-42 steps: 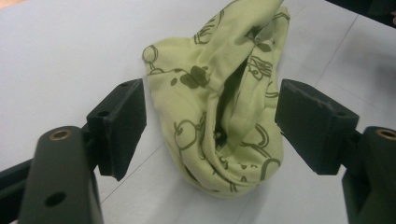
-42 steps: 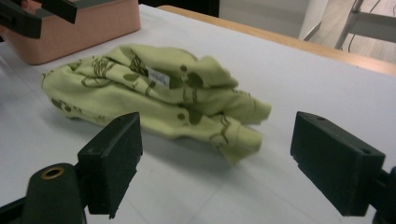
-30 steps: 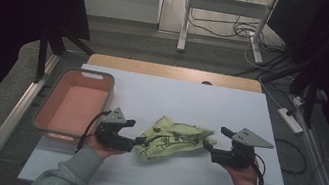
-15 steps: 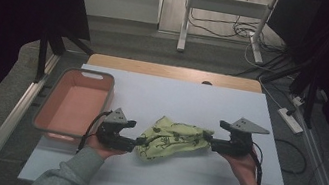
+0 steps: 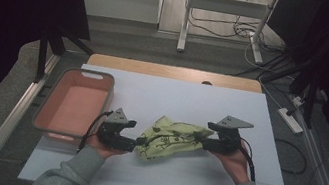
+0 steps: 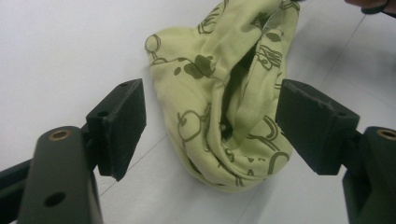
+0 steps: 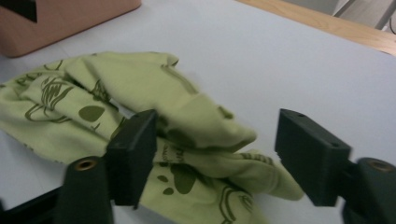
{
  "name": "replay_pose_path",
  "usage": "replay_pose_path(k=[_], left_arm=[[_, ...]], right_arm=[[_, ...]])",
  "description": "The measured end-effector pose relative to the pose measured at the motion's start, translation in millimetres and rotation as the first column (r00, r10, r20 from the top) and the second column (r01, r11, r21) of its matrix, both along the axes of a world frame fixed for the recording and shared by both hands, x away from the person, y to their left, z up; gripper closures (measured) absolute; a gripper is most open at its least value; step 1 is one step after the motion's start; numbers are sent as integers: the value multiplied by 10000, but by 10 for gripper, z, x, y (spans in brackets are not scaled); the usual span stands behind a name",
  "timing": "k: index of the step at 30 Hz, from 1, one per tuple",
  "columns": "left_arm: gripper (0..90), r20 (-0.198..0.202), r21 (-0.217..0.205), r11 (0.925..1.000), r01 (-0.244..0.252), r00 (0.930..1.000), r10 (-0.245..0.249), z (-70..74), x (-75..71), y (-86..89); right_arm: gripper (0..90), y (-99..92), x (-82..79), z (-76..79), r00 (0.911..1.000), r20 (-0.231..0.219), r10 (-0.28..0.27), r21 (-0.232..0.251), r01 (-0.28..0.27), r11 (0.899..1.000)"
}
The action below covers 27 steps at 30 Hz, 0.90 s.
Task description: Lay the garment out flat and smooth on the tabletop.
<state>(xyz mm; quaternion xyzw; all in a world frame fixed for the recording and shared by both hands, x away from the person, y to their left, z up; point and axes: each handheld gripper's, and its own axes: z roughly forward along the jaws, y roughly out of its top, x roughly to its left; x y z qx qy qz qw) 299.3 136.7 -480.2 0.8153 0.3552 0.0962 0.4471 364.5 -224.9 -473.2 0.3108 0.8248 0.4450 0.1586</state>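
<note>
A crumpled yellow-green cloth [image 5: 170, 139] with dark green print lies on the white table [image 5: 176, 99]. My left gripper [image 5: 136, 142] rests at the cloth's left end. In the left gripper view its jaws stand open [image 6: 212, 123] with the cloth's [image 6: 224, 93] rounded end between them, and neither pad presses it. My right gripper [image 5: 203, 138] sits at the cloth's right end. Its jaws [image 7: 219, 149] have just been closing with folds of the cloth [image 7: 140, 93] between them. One pad is against the fabric and the other stands apart from it.
A pink tray [image 5: 87, 73] stands left of the cloth, close behind my left hand; its corner [image 7: 70, 18] appears in the right gripper view. A wooden strip [image 5: 171, 72] runs along the table's far edge. Stands and cables are on the floor beyond.
My right gripper has moved left and slightly down onto the cloth's right end, and its jaws have narrowed. The left gripper and the cloth have kept still.
</note>
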Motion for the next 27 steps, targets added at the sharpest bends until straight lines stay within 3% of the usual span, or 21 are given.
replay_pose_path(k=[4,7,11,14,18,27], left_arm=[[248,-14,-41,10000,-26,10000,26,-2,7,19],[247,-9,-77,9999,-94,10000,94,2,6,33],[247,-15,-49,9999,-97,10000,97,0,9,35],[247,18,-9,10000,-86,10000,86,-1,7,32],[247,29,-14,10000,-76,10000,76,0,5,35],[247,26,-55,9999,-99,9999,99,5,4,42]], right_arm=[[408,15,-25,-27,9999,104,-28,34,27,10000],[464,31,-26,-63,9997,226,-109,-382,118,9992],[629,34,-44,-95,9993,380,-19,-413,35,9991],[735,29,-44,-87,9995,301,124,-205,-118,9997],[788,21,-66,-54,9990,391,227,-81,-224,9997],[838,-185,-215,307,9889,1466,-240,1152,70,9933]])
